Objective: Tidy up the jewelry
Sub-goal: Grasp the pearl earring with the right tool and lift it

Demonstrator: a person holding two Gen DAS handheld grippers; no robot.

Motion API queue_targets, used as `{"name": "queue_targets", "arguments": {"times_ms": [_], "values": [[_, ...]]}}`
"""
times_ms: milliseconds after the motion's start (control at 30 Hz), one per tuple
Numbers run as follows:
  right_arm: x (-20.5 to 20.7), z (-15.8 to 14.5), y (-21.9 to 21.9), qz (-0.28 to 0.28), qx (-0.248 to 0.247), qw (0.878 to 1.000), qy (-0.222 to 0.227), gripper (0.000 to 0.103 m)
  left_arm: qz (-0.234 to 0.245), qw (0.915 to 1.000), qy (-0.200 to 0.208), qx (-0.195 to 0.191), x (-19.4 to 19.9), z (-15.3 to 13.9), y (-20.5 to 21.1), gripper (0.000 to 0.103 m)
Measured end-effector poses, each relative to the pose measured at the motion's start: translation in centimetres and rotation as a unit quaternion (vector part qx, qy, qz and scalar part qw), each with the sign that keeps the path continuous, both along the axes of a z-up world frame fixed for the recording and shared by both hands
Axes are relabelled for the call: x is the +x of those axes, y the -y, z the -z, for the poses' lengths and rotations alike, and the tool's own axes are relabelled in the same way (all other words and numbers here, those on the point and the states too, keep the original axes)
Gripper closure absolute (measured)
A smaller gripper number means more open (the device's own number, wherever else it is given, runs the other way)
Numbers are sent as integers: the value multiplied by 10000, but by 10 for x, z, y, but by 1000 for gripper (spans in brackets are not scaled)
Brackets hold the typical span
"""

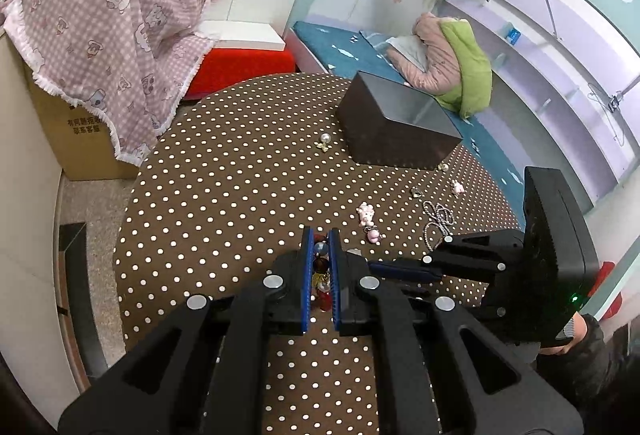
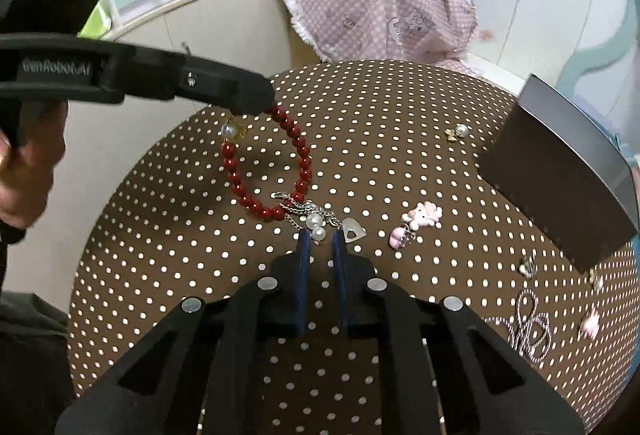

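Here, left tool (image 1: 320, 267) clamped on red bead bracelet (image 2: 272, 171), rest lying on polka-dot counter (image 2: 400, 163). Right tool (image 2: 322, 239) slightly apart over pearl charm (image 2: 316, 227). Dark box (image 2: 560, 187) at two o'clock.

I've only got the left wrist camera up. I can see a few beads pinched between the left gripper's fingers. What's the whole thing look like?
Observer: It's a red bead bracelet, a full loop. The left gripper clamps it at one end only.
Operator: Where's the opposite end of the loop?
Observer: It ends in a short silver chain with two pearls and a heart charm, right at the tips of the right gripper.
Operator: Has the right one got hold of it?
Observer: The lower pearl sits between its fingertips, but I cannot tell whether they pinch it.
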State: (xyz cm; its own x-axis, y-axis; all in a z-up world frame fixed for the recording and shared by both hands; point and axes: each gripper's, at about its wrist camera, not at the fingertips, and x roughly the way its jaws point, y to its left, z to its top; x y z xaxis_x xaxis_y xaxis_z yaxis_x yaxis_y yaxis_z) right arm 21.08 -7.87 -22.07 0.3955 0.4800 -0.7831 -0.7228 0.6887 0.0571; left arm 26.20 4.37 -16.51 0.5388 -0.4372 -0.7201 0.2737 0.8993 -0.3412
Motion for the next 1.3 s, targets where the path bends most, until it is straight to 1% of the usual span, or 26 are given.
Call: {"name": "queue_targets", "arguments": {"times_ms": [67,167,300,400,467,600,700,733,833,933,1100,1300], "values": [[-1,2,-3,-7,-21,10000,-28,92,26,10000,-4,-17,0,1,2,95],[2,4,-9,38,93,9999,-8,92,53,10000,-1,-27,-1,0,7,95],[3,5,-16,31,28,10000,88,93,31,10000,-10,-33,-1,0,7,95],[5,3,-13,98,142,9998,-133,93,5,10000,-14,-45,-2,0,7,95],[4,3,-16,97,73,9999,-6,92,12,10000,-17,-40,-2,0,6,95],[11,4,-18,30,101,9999,15,92,21,10000,-27,-13,-3,0,6,95],[11,5,-22,-80,-14,9999,126,90,33,10000,-32,3,-4,0,6,95],[10,5,-24,-110,-62,9998,157,94,31,10000,-34,13,-4,1,6,95],[1,5,-23,-164,-337,9987,352,97,-7,10000,-24,66,-4,2,8,95],[-6,5,-5,-71,-421,9984,365,97,-80,9999,10,111,-5,1,8,95],[-14,3,40,308,-497,9977,334,97,-196,9997,94,112,-4,-5,2,95],[-18,6,79,754,-540,9953,273,97,-202,9995,154,183,-4,-10,4,95]]}}
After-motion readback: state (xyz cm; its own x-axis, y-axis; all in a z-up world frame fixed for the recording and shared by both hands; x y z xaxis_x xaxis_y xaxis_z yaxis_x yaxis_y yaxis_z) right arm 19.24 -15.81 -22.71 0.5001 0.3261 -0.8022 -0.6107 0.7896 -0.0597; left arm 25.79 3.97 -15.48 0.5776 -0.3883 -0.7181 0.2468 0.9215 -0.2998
